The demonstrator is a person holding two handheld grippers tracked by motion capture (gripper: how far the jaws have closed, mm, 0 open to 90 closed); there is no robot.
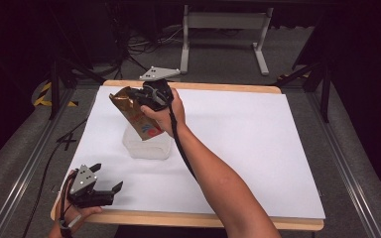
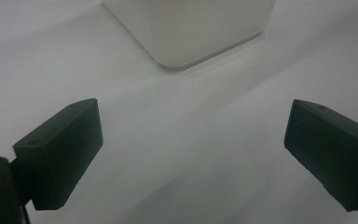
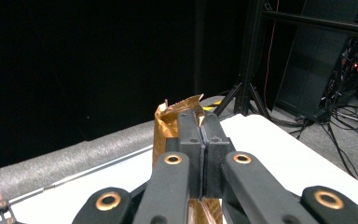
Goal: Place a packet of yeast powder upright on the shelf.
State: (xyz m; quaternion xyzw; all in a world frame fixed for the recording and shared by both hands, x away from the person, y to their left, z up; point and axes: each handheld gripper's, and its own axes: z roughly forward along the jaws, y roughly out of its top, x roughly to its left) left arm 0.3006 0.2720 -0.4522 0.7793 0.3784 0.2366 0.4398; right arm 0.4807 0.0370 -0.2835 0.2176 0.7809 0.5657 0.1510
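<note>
R gripper (image 1: 146,101): clamped on gold bag (image 1: 131,113), tilted over tub (image 1: 146,145).
L gripper (image 1: 106,178): jaws apart, idle.
Risk: thin pinch, bag may slip; contents could miss tub.

Overhead view plus two close gripper views

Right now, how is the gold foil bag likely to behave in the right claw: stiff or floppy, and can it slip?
The gold foil bag is probably floppy: its top edge looks crumpled. Its glossy film may be slippery, though the right claw pinches it shut. It hangs tilted over the plastic container, so it might swing.
</note>
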